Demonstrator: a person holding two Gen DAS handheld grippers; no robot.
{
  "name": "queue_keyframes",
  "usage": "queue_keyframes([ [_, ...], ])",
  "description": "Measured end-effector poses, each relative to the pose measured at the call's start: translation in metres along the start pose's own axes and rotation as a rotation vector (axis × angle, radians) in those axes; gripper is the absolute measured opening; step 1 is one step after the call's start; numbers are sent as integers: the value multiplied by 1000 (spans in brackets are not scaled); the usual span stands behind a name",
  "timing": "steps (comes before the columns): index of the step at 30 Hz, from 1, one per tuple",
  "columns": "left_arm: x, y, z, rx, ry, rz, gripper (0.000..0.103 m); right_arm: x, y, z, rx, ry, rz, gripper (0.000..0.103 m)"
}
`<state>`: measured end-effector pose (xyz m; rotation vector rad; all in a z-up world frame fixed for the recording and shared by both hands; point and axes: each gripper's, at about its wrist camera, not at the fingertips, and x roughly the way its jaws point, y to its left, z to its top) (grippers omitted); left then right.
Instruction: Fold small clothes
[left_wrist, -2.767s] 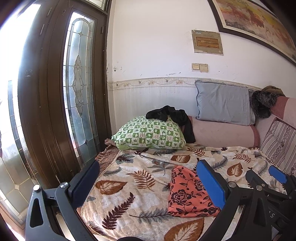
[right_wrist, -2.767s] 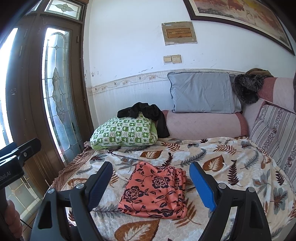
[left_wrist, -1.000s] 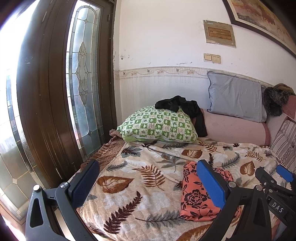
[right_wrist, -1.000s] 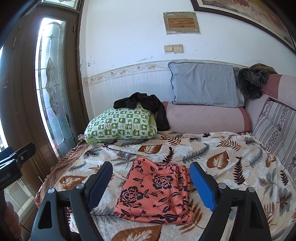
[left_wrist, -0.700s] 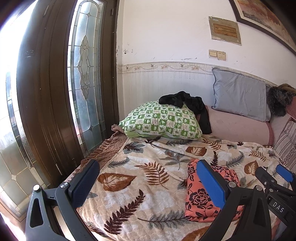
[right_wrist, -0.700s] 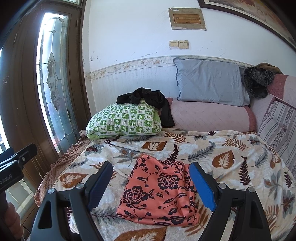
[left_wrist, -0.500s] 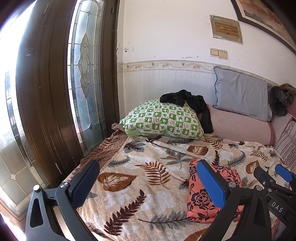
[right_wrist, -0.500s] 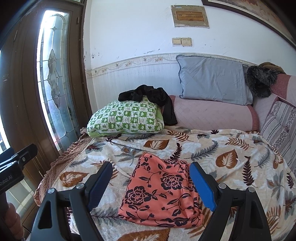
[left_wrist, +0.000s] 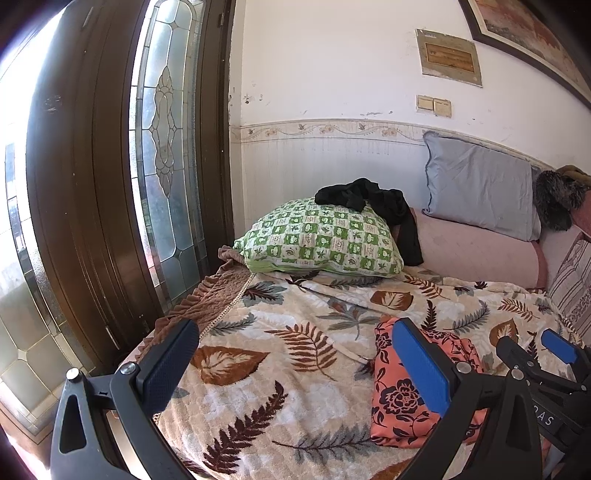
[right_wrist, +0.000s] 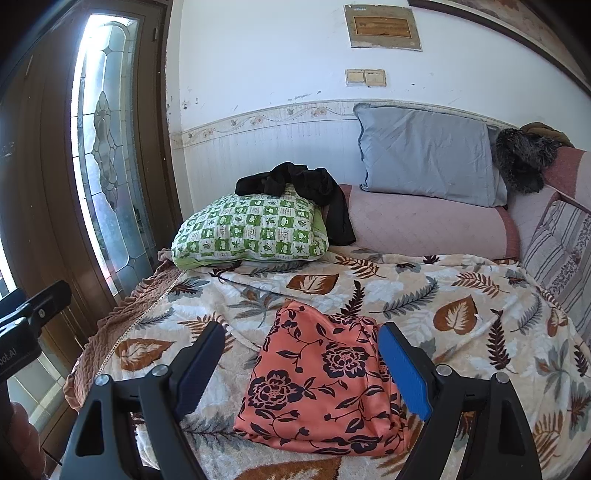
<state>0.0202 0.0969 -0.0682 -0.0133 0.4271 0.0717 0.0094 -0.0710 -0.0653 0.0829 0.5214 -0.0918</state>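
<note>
right hand-held gripper jaws spread wide, nothing between the pads, hovering over the folded coral fabric garment with dark floral print, which lies lower centre of the right wrist frame on the cream leaf-patterned blanket covering the bed. left hand-held gripper also wide open and empty, over bare blanket; same garment sits lower right of its frame, partly behind its blue pad. green-and-white checked pillow mid-frame with a crumpled black garment draped on top. grey pillow upper right against the wall
</note>
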Motion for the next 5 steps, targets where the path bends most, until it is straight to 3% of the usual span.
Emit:
queue_keyframes([
  [5,23,-10,-1,-14,40,-25,103,15,-10,-2,11,20,5,87],
])
